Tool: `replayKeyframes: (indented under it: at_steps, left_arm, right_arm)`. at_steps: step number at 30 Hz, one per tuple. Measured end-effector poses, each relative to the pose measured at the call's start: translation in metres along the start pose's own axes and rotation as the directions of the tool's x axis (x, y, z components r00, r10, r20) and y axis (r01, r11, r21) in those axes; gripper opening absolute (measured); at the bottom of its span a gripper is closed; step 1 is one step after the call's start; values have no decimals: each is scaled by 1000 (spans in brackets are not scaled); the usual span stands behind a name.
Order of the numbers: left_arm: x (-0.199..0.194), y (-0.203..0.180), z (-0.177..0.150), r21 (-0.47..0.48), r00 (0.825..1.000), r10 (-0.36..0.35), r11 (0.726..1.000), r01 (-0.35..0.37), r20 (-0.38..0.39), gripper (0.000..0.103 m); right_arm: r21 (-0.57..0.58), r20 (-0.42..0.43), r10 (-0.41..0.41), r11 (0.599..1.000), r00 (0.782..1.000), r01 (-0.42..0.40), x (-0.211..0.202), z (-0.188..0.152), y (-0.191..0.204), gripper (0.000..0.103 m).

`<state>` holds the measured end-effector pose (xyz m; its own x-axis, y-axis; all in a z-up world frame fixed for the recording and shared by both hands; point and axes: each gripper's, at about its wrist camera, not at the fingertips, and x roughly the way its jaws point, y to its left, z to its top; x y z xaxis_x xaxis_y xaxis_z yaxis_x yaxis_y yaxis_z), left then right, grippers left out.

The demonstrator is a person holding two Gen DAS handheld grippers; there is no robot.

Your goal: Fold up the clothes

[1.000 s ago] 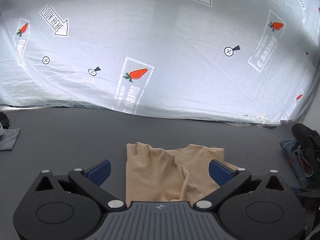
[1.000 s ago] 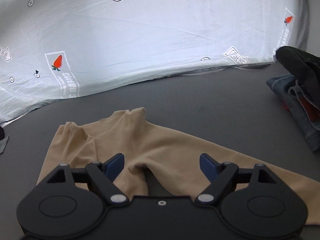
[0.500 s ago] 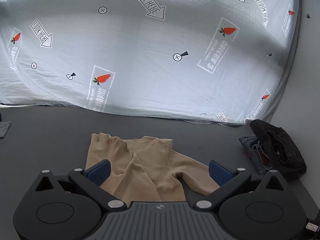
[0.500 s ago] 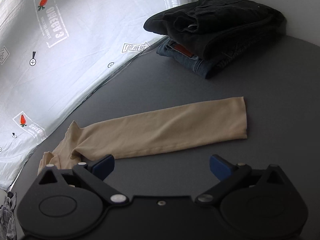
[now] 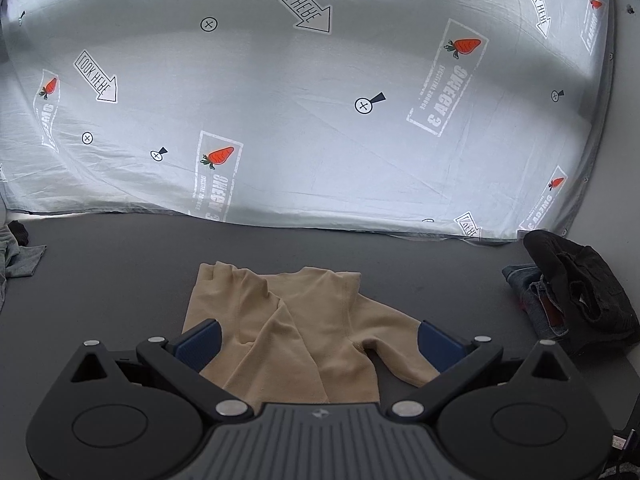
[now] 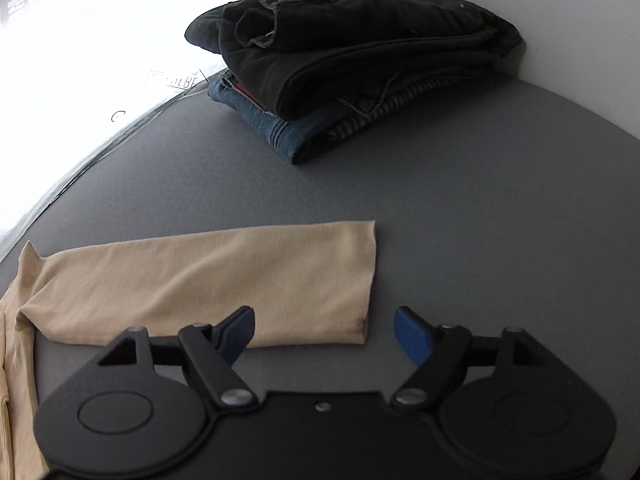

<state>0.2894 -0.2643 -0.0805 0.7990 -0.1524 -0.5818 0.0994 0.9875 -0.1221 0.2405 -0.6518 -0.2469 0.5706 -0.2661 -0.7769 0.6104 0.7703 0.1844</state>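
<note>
The folding is only partly underway, by the look of it: a black garment (image 6: 360, 36) is already sitting folded on top of folded jeans (image 6: 288, 136) at the far right of the grey table (image 6: 440, 200), while the beige long-sleeved top (image 5: 288, 320) is still lying loose in the middle. Its left sleeve is crossing over the body in a rumpled diagonal, so one step may be done, though the bunching is making that hard to judge. The right sleeve (image 6: 224, 280) is stretching out flat and straight toward the stack, its cuff end lying well apart from the jeans, and is waiting to be brought in.

The left gripper (image 5: 316, 340) is hovering over the body with its jaws wide apart, holding nothing. The right gripper (image 6: 324, 330) is hanging just short of the cuff, also spread open and empty.

The fabric is looking thin, soft and stretchy, creasing easily
</note>
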Motion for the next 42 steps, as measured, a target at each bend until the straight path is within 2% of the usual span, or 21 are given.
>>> replayKeyframes:
  at_steps: [1, 2, 6, 9, 11, 15, 16, 18, 20, 23, 25, 26, 29, 30, 32, 34, 36, 37, 38, 41, 42]
  left_arm:
    - [3, 1, 2, -8, 1000, -3, 1000, 3, -12, 103]
    - [6, 1, 2, -16, 999, -19, 1000, 19, -26, 103]
    - [21, -2, -1, -27, 992, -81, 997, 79, -94, 103]
    - [38, -7, -2, -30, 981, -125, 992, 122, -146, 103]
    - [51, -11, -1, -50, 964, -184, 983, 178, -189, 103]
    - [80, -22, 3, -103, 902, -333, 943, 317, -273, 103]
    - [87, -27, 4, -103, 890, -361, 933, 346, -279, 103]
    - [99, -33, 3, -100, 877, -374, 927, 361, -301, 103]
    - [114, -36, 0, -116, 856, -378, 925, 361, -352, 101]
    - [134, -32, -7, -171, 834, -358, 934, 314, -420, 81]
    - [144, -28, -11, -207, 820, -348, 937, 283, -454, 63]
    - [148, -26, -13, -219, 813, -342, 938, 268, -470, 59]
    - [152, -20, -16, -244, 792, -352, 934, 262, -498, 23]
    - [148, -19, -15, -245, 799, -362, 930, 273, -480, 5]
    - [138, -16, -11, -246, 815, -382, 922, 300, -436, 2]
    - [124, -13, -2, -187, 858, -341, 939, 289, -383, 2]
    - [112, -5, 11, -156, 890, -318, 947, 281, -328, 2]
    - [108, 0, 17, -153, 899, -311, 949, 276, -308, 2]
    - [104, 6, 23, -154, 907, -305, 950, 271, -289, 2]
    - [97, 25, 43, -157, 930, -282, 956, 250, -234, 2]
    - [96, 31, 50, -157, 935, -274, 957, 243, -224, 2]
  right_arm:
    - [-21, 3, -19, 1000, 1000, 19, 1, 2, 5, 39]
    - [-36, 5, -14, 999, 1000, 14, 2, 4, 9, 7]
    - [-122, 23, 149, 982, 989, -145, -9, 10, 34, 6]
    - [-239, 29, 290, 931, 957, -275, -30, 12, 72, 6]
    - [-314, 9, 410, 867, 912, -387, -47, 11, 102, 6]
    - [-441, -79, 573, 714, 816, -544, -75, 0, 152, 6]
    - [-472, -100, 591, 680, 801, -561, -79, -6, 162, 6]
    - [-523, -142, 606, 625, 782, -579, -84, -17, 176, 6]
    - [-562, -183, 615, 575, 767, -595, -88, -28, 188, 6]
    - [-581, -218, 619, 539, 754, -610, -92, -35, 192, 6]
    - [-591, -225, 614, 531, 756, -607, -94, -36, 192, 5]
    - [-595, -228, 611, 529, 758, -605, -95, -37, 192, 5]
    - [-606, -227, 605, 526, 764, -597, -100, -39, 192, 5]
    - [-614, -226, 601, 523, 767, -591, -103, -41, 192, 6]
    - [-631, -220, 586, 524, 780, -572, -110, -45, 193, 8]
    - [-633, -222, 579, 526, 784, -568, -119, -47, 190, 13]
    - [-622, -218, 573, 542, 790, -565, -128, -48, 183, 32]
    - [-615, -216, 569, 552, 794, -563, -132, -49, 180, 37]
    - [-601, -219, 555, 571, 802, -559, -135, -51, 176, 41]
    - [-525, -281, 465, 658, 840, -540, -127, -61, 164, 41]
    - [-490, -313, 439, 685, 842, -539, -122, -68, 160, 41]
